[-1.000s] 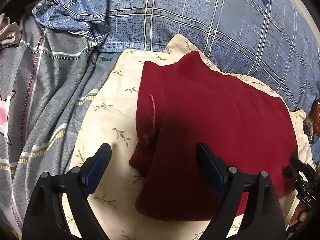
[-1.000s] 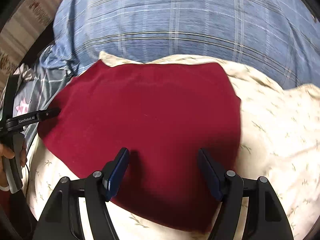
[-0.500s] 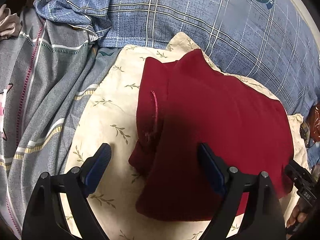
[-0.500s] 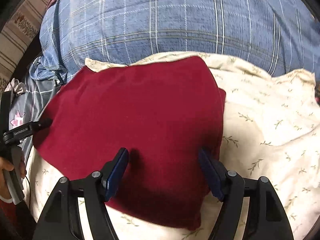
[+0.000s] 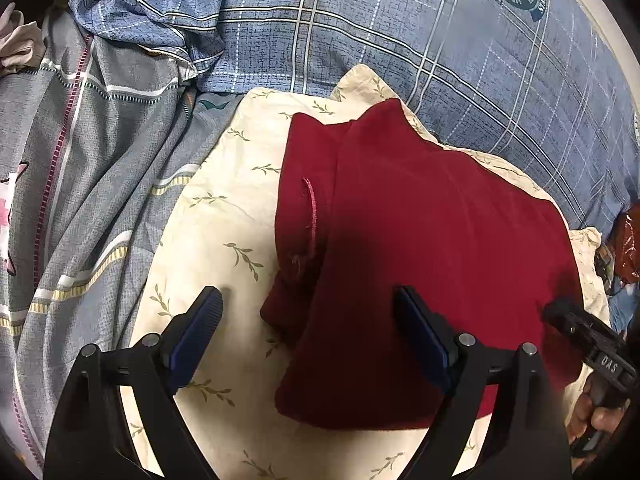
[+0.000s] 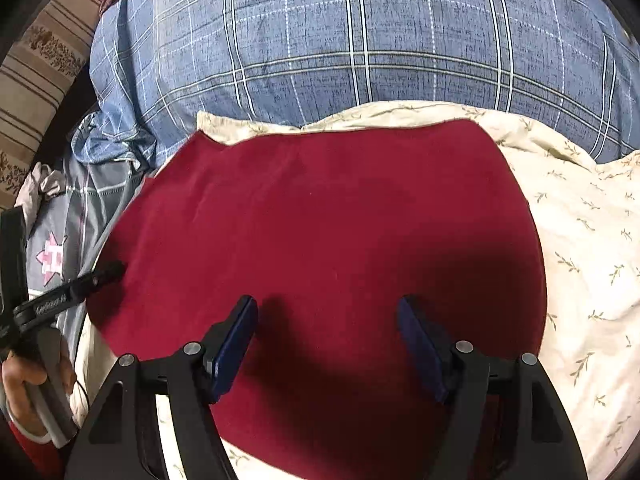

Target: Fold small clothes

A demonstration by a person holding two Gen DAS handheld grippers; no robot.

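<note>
Dark red garment (image 5: 420, 240), a soft matte knit, lies partly folded on a cream leaf-print pillow (image 5: 224, 216) atop the bed, which gives a flat folding surface. Left tool (image 5: 308, 320) and right tool (image 6: 328, 328) hover above it, jaws apart, holding nothing, apparently between folds.

Bedroom in a home, on a bed. Blue plaid duvet (image 6: 360, 60) w/ round crest print across the back, grey striped sheet (image 5: 92, 184) w/ pink star motif at left, cream leaf-print pillow (image 5: 224, 216) in the middle. Crumpled bedding bunched at top left. Brown striped patterned fabric (image 6: 36, 76) at far left edge, maybe cushion or headboard cover; can't tell which.
</note>
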